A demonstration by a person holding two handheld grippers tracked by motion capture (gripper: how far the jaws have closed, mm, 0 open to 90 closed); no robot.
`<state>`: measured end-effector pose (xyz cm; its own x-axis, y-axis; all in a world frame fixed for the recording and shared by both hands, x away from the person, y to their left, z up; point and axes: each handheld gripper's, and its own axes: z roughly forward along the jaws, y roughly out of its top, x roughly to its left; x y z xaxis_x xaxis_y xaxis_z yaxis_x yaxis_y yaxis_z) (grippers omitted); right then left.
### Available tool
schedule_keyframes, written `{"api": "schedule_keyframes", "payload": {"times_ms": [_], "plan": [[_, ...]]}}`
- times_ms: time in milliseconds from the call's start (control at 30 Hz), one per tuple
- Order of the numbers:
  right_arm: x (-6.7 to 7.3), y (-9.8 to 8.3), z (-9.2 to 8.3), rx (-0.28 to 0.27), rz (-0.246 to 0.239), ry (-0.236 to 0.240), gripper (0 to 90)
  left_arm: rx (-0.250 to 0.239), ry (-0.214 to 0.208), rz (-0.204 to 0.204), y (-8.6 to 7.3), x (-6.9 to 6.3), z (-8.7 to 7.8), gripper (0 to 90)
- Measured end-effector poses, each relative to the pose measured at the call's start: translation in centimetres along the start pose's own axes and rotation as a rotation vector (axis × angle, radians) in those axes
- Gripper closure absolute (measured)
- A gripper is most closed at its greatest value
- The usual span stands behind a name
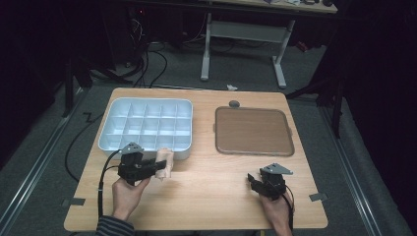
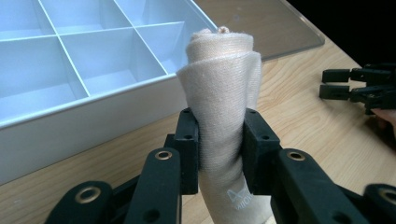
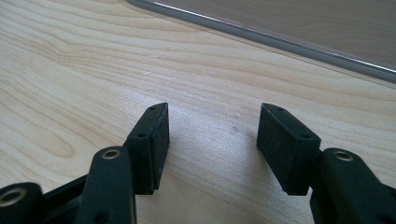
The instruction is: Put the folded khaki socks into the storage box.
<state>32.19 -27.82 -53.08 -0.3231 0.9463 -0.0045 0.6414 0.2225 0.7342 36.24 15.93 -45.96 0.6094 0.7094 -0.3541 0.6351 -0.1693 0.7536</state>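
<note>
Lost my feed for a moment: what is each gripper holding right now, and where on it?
The left gripper clamps the rolled beige cloth across its lower middle, near the printed end. The right gripper is open over the table, holding nothing.

free: bare table [image 1: 211,187] between both hands | obstacles: white compartment box [image 1: 147,125] and brown tray [image 1: 253,132] beyond

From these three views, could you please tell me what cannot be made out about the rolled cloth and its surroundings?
- Rolled cloth: its lower end is cut off by the bottom edge of the left gripper view, and its printed lettering is too small to read.
- Divided tray: in the high view, the left gripper and the cloth cover part of its near wall.
- Small dark object behind the flat lid: too small to identify.
</note>
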Motion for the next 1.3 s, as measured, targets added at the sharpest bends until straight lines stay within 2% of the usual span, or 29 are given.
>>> {"api": "schedule_keyframes", "payload": {"times_ms": [500, 1133, 1300], "plan": [[0.0, 0.0, 0.0, -0.001, 0.000, 0.003, 44.1, -0.019, 0.031, -0.010, 0.7, 0.9, -1.4, 71.1], [0.0, 0.0, 0.0, -0.001, 0.000, 0.002, 44.0, -0.023, 0.058, -0.032, 1.2, 2.0, -2.2, 71.1], [0.0, 0.0, 0.0, -0.001, 0.000, 0.001, 43.9, -0.019, 0.065, -0.025, 1.4, 2.1, -2.4, 71.1]]}}
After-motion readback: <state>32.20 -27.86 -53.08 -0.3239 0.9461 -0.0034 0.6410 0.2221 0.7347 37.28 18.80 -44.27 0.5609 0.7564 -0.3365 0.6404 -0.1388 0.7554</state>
